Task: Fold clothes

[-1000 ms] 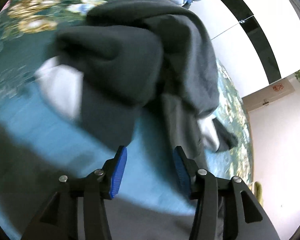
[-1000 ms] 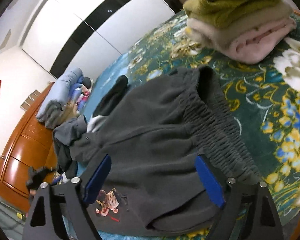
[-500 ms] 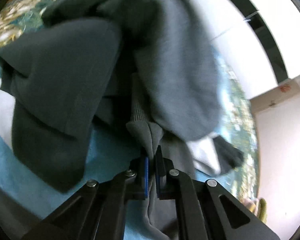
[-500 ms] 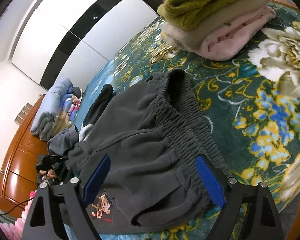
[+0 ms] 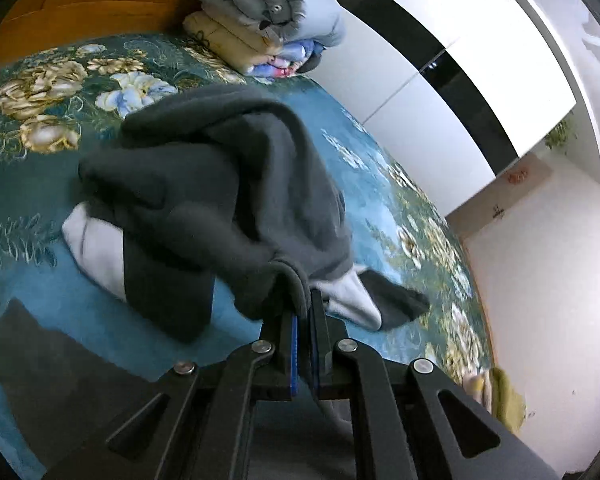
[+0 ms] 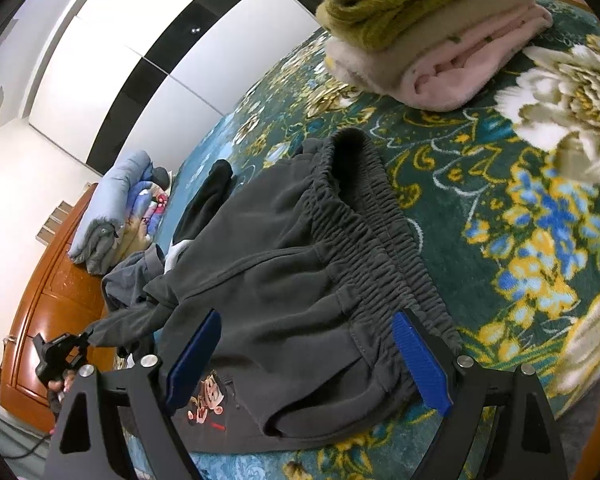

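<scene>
Dark grey sweatpants (image 6: 300, 280) lie on a teal floral bedspread (image 6: 540, 208), elastic waistband (image 6: 380, 224) nearest my right gripper. My right gripper (image 6: 306, 354) hovers open just above the waist end, nothing between its blue pads. In the left wrist view the pant legs (image 5: 204, 184) are bunched and lifted, white lining (image 5: 96, 240) showing beneath. My left gripper (image 5: 304, 320) is shut on a hem of the grey sweatpants. From the right wrist view, the left gripper (image 6: 66, 354) shows at far left, pulling the leg taut, held by a hand.
A stack of folded green, beige and pink towels (image 6: 432, 36) sits at the far right of the bed. Folded quilts (image 5: 260, 16) are piled by the wooden headboard (image 5: 80, 4). A black garment (image 6: 208, 196) lies beyond the pants. White wardrobe doors (image 5: 480, 60) flank the bed.
My left gripper went from open to shut on the pant hem and has drawn it back, lifting the leg. The right gripper stayed open, drifting slightly over the waistband.
</scene>
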The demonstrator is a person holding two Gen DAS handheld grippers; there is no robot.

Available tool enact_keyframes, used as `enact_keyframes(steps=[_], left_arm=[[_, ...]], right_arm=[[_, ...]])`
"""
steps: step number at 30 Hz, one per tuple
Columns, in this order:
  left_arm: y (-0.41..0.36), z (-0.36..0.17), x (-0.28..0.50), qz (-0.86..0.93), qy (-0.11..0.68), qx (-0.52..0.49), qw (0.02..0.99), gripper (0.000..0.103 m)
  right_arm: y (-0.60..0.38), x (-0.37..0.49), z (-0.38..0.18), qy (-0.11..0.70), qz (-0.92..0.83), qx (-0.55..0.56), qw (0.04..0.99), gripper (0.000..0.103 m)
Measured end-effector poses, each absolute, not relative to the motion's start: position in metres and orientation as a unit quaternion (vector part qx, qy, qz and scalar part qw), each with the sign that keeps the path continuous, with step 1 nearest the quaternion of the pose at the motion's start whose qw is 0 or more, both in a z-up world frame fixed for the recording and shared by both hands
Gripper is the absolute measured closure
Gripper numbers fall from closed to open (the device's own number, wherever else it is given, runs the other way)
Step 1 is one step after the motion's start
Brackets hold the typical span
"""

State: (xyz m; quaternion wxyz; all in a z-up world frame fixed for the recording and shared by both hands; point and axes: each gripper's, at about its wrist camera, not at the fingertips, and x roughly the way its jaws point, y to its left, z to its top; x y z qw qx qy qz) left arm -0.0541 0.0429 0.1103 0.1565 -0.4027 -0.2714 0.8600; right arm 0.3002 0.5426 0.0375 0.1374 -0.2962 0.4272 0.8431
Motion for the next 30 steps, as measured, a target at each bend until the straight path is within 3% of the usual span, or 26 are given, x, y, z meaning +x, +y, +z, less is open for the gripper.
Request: enact_keyframes(steps=[6,16,24,30], left_arm=[[0.021,0.190,-0.061,0.912,-0.252,-0.270,0.179,0.098],[-0.049,0.032,-0.080,0.832,-0.348,-0.430,0.035,0.098],[-0.048,0.011,-0.083,0.817,-0.356,-0.453,0.022,0.098],[-0.043,0.006,-0.077,0.815,-0.349,-0.462,0.025,0.098]], right_arm=[[0.545,0.308,0.039,0.430,0.843,-0.288,0.149,0.013],[0.551,0.293,0.043,0.413,0.845,-0.304,0.151,0.013],[0.588,0.220,0.056,0.372,0.856,-0.341,0.109,0.013],[0.629,0.169,0.033,0.399,0.832,-0.372,0.104,0.015]])
